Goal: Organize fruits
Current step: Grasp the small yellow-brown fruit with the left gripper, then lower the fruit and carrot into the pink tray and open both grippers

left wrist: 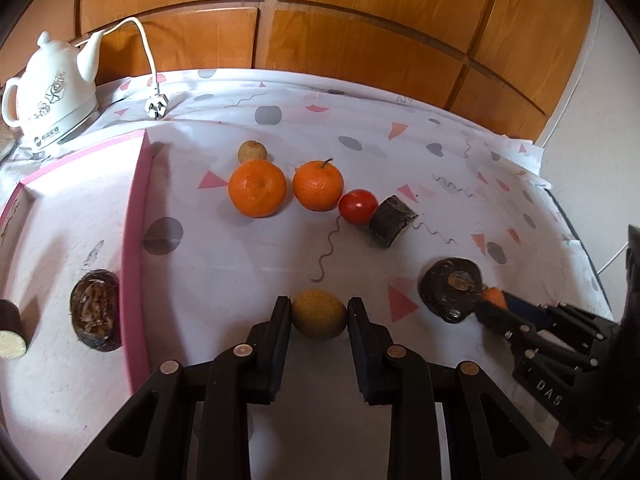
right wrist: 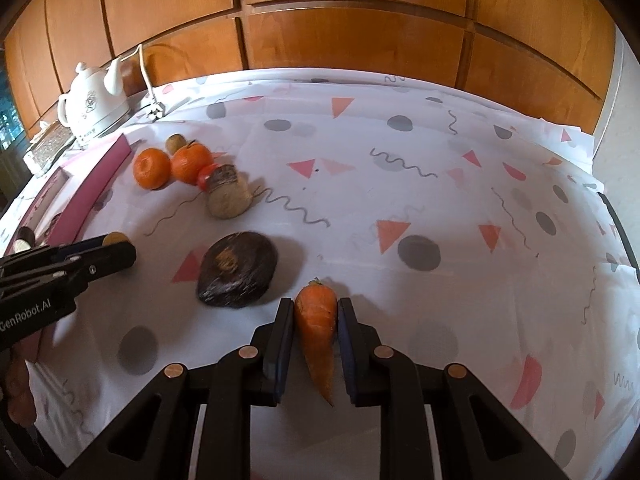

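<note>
My left gripper (left wrist: 319,312) is shut on a small yellow-green round fruit (left wrist: 319,314), held just above the cloth. My right gripper (right wrist: 316,308) is shut on an orange carrot (right wrist: 317,328), leaf end forward. On the cloth lie two oranges (left wrist: 257,188) (left wrist: 318,185), a red tomato (left wrist: 358,206), a small tan fruit (left wrist: 252,151) and a dark cut stem piece (left wrist: 391,221). A dark flat tuber (right wrist: 237,269) rests left of the carrot. The pink-rimmed box (left wrist: 138,216) at the left holds a dark husked piece (left wrist: 96,311) and a cut stem piece (left wrist: 10,334).
A white kettle (left wrist: 52,96) with its cord and plug (left wrist: 157,106) stands at the back left. Wooden cabinet doors (left wrist: 360,20) back the table. The patterned cloth (right wrist: 440,200) stretches right, with the table edge at the far right.
</note>
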A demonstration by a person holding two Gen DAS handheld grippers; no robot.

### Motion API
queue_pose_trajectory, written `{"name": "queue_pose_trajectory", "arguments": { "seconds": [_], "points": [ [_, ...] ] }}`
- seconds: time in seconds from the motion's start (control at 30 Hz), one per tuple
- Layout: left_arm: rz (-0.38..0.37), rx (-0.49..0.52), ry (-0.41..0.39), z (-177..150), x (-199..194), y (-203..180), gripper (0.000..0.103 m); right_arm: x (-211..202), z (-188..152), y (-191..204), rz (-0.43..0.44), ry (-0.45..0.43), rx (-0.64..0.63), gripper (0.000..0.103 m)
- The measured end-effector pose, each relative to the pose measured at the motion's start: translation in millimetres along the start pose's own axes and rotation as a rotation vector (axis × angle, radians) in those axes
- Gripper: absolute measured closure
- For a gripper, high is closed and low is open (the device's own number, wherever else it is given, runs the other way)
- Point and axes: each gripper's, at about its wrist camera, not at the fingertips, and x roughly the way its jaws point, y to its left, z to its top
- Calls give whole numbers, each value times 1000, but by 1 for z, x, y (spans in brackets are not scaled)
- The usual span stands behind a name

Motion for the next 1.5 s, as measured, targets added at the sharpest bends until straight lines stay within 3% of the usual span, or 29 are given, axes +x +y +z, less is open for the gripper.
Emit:
{"name": "queue_pose_trajectory", "arguments": {
  "seconds": [0.23,0.57,1.13,1.4,1.5],
  "points": [
    [-3,4,-53,0,-28,2,74,-13,-5,16,39,-1,-4,82],
    [15,-77,-110,2,-64,35,74,-30,9,56,147,-27,-64,82],
    [199,-282,-186,-23,-115,148,74,-34,34,187,474,11,-261,82],
    [270,-336,-171,-33,-116,163,74,-27,32,221,502,23,-297,81],
    [279,-355,-162,-36,-115,165,70,-24,32,224,503,25,-283,72]
  ]
}}
